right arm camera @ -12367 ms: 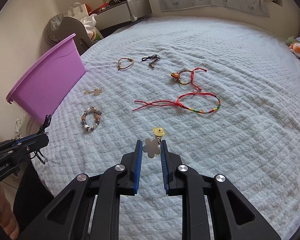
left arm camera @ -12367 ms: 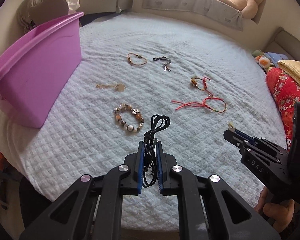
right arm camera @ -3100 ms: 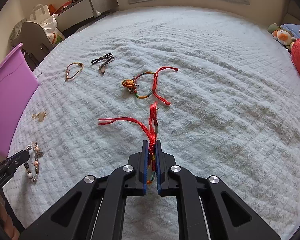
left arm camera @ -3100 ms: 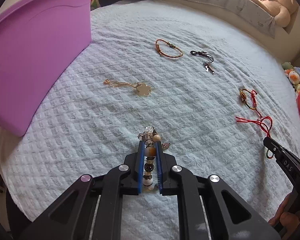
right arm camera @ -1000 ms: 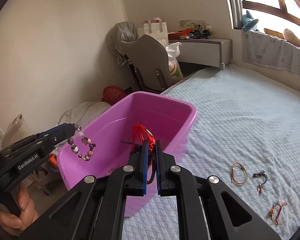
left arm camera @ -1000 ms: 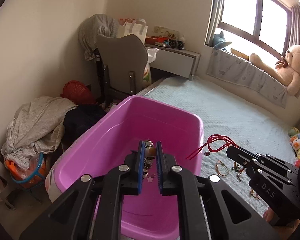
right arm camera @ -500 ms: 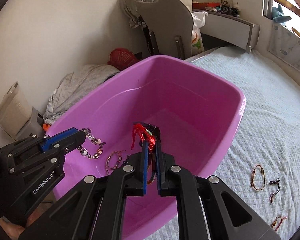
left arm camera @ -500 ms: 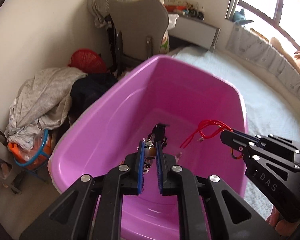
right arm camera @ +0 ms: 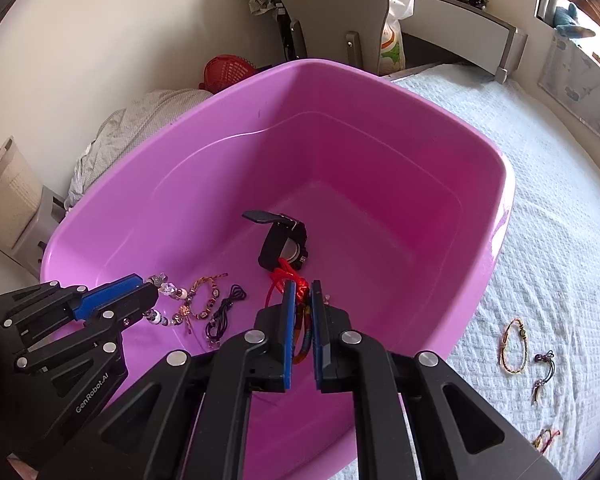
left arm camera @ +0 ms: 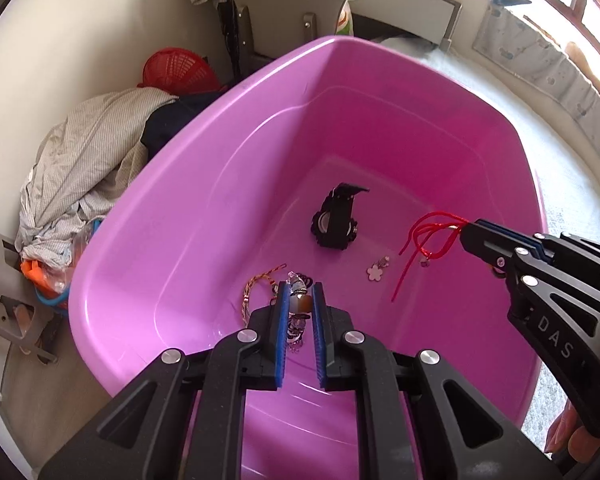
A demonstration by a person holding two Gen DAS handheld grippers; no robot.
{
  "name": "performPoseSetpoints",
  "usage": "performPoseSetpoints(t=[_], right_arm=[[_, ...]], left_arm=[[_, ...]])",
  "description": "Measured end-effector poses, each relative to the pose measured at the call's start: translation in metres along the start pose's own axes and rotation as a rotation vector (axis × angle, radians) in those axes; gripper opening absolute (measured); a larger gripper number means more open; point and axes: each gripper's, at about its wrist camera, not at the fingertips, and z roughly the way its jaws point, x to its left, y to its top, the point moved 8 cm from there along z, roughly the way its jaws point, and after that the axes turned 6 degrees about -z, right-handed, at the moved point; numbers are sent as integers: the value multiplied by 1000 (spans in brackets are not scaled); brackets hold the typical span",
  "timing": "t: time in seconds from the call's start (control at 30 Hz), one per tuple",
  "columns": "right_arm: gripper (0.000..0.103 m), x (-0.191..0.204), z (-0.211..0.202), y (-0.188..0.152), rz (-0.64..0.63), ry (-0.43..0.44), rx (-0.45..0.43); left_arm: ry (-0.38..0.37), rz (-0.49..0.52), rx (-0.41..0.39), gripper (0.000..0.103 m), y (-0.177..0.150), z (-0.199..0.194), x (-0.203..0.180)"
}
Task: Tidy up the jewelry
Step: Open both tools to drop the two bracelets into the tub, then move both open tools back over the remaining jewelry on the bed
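A pink tub (left arm camera: 220, 96) fills both views. My left gripper (left arm camera: 298, 292) hangs over the tub's near end, shut on a beaded bracelet (left arm camera: 300, 304) that dangles from its pads. My right gripper (right arm camera: 300, 288) is beside it over the tub, shut on a red cord bracelet (right arm camera: 284, 278) whose loops trail from the tips. In the left wrist view the red cord (left arm camera: 424, 236) hangs from the right gripper (left arm camera: 466, 228). On the tub floor lie a black watch (left arm camera: 336, 220), a flower charm (left arm camera: 376, 272), a woven bracelet (right arm camera: 204, 296) and a black cord (right arm camera: 224, 312).
On the white bedspread (right arm camera: 560, 200) right of the tub lie a thin bracelet (right arm camera: 514, 346), a dark cord with a key (right arm camera: 544, 376) and a red bracelet (right arm camera: 546, 438). Behind the tub stand a grey chair (left arm camera: 284, 8), a clothes pile (left arm camera: 88, 152) and a red basket (left arm camera: 176, 68).
Both grippers have sunk toward the tub and tipped further downward, each still gripping its bracelet. The tub floor and the jewelry on it have come into view.
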Motion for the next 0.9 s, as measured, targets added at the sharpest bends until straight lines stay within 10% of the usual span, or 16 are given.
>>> performPoseSetpoints(t=[0.1,0.17,0.3,0.9], right_arm=[[9,-2,4,2,4,-15,8],[43,-2,4,2,6,-22,14],[57,-6,0,3,2,-62,2],[58,-9,-9,2,38,-50,-11]], left_arm=[[7,-7,14,12,-1,3,2],[23,-4,10,15,-1,3,3],[72,-18,-38,94,3,-5,9],[103,-72,-49,94,5,-17,23]])
